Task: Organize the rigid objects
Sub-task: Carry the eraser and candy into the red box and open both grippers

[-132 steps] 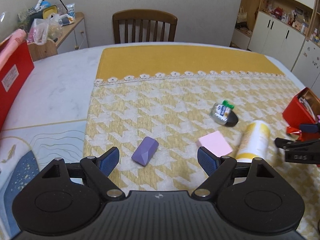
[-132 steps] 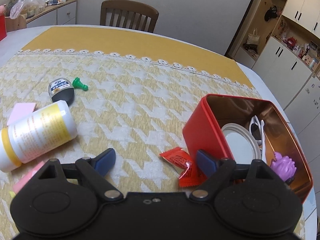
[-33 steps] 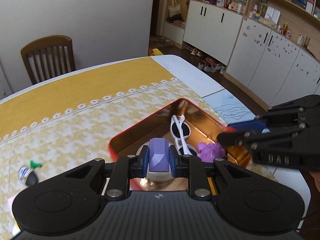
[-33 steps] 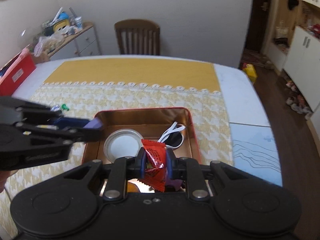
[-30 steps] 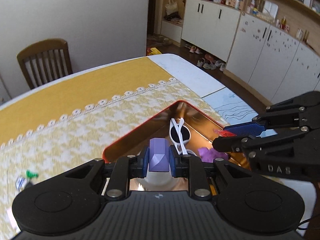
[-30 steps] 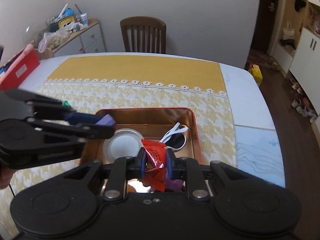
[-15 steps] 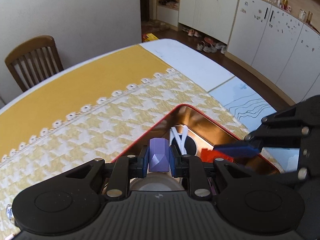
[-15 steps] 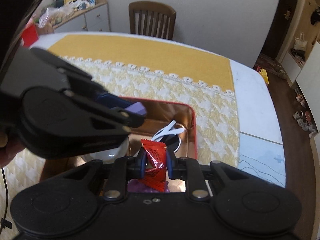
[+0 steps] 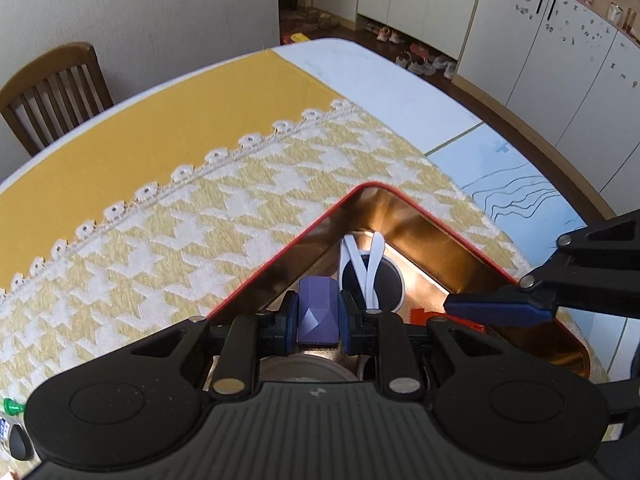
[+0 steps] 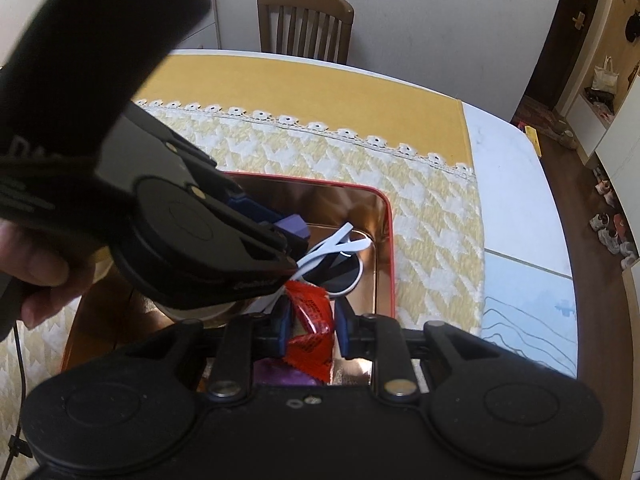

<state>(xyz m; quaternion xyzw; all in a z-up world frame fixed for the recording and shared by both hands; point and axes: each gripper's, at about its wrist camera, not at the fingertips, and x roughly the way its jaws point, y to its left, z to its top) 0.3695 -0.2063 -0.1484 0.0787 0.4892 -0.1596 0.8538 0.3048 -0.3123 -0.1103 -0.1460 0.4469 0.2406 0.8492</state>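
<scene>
My left gripper [image 9: 319,320] is shut on a purple faceted block [image 9: 318,316] and holds it low inside the red tin [image 9: 372,186]. It also shows in the right wrist view [image 10: 296,229], where the left gripper fills the left side. My right gripper [image 10: 308,326] has its pads slightly apart around a red snack packet [image 10: 310,320] inside the same tin [image 10: 390,240]; the packet still sits between the pads. White sunglasses [image 9: 370,276] lie in the tin's far corner. A round white lid [image 9: 304,368] and a purple toy [image 10: 280,376] lie under the grippers, mostly hidden.
The tin stands on a yellow houndstooth cloth [image 9: 200,220] near the table's right edge [image 10: 560,216]. A green pin [image 9: 12,406] and a small dark bottle [image 9: 14,438] lie at the far left. A wooden chair [image 10: 306,24] stands behind the table.
Both grippers have dropped deeper into the tin. The right gripper's pads have parted a little around the red packet. The left gripper still holds the purple block.
</scene>
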